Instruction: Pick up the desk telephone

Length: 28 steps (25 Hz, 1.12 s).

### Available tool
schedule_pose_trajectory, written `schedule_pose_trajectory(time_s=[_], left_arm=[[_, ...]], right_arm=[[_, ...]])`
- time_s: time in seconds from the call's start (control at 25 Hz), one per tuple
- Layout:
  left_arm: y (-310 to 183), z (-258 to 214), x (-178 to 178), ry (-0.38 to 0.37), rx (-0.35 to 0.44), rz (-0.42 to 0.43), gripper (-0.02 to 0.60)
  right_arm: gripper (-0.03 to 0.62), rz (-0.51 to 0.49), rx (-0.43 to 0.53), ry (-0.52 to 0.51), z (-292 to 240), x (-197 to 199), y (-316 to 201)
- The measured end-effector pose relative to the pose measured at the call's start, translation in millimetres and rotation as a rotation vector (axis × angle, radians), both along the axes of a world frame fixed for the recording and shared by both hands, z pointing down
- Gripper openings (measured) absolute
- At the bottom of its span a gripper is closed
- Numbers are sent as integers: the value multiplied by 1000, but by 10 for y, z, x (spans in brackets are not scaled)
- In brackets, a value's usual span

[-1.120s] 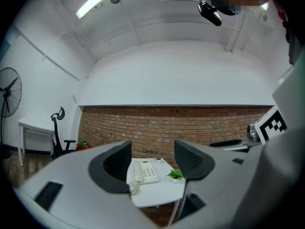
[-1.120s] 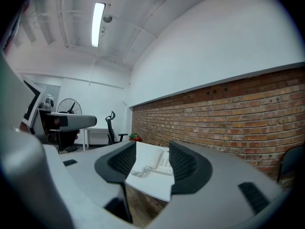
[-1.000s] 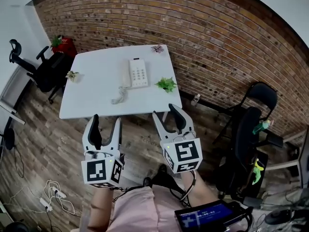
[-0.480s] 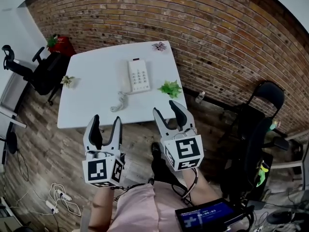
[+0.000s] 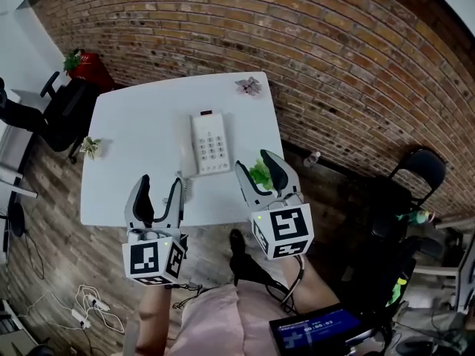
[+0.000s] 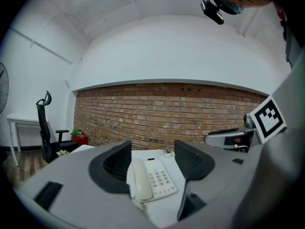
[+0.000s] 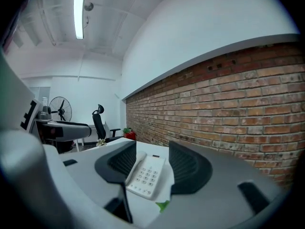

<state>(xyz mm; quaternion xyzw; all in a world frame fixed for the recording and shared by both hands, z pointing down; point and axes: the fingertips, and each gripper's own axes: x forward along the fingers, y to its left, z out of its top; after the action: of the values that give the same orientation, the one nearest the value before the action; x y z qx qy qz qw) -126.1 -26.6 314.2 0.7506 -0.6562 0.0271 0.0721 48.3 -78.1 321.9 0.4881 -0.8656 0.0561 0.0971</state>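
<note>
A white desk telephone (image 5: pixel 208 143) lies in the middle of a white table (image 5: pixel 126 162), its handset on the left side and a coiled cord trailing toward the near edge. My left gripper (image 5: pixel 159 188) hovers open over the table's near edge, just short of the phone (image 6: pixel 151 179). My right gripper (image 5: pixel 257 170) is open too, near the phone's lower right corner, and frames the phone (image 7: pixel 145 174) between its jaws. Nothing sits between either pair of jaws.
A small green plant (image 5: pixel 260 172) lies under the right gripper, another small plant (image 5: pixel 90 147) at the table's left edge, a pinkish flower (image 5: pixel 249 86) at the far right corner. A brick wall (image 5: pixel 349 73) runs behind. Black office chairs (image 5: pixel 44 113) stand at left and right.
Both grippers moved forward from over the floor to the table's near edge, and the table and phone now lie closer. The jaws kept the same spread.
</note>
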Motion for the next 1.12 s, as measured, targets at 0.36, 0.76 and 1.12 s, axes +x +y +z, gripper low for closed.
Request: schedule_pose_trajectory(time_s=[0.36, 0.76, 1.12], left_arm=[[-738, -32, 34, 11, 4, -36, 291], [-998, -370, -43, -12, 66, -65, 291], [-1421, -137, -250, 28, 19, -40, 295]], right_arm=[[224, -54, -2, -18, -28, -37, -779], [232, -86, 48, -56, -350, -130, -1159], [238, -64, 15, -49, -243, -331, -1533]])
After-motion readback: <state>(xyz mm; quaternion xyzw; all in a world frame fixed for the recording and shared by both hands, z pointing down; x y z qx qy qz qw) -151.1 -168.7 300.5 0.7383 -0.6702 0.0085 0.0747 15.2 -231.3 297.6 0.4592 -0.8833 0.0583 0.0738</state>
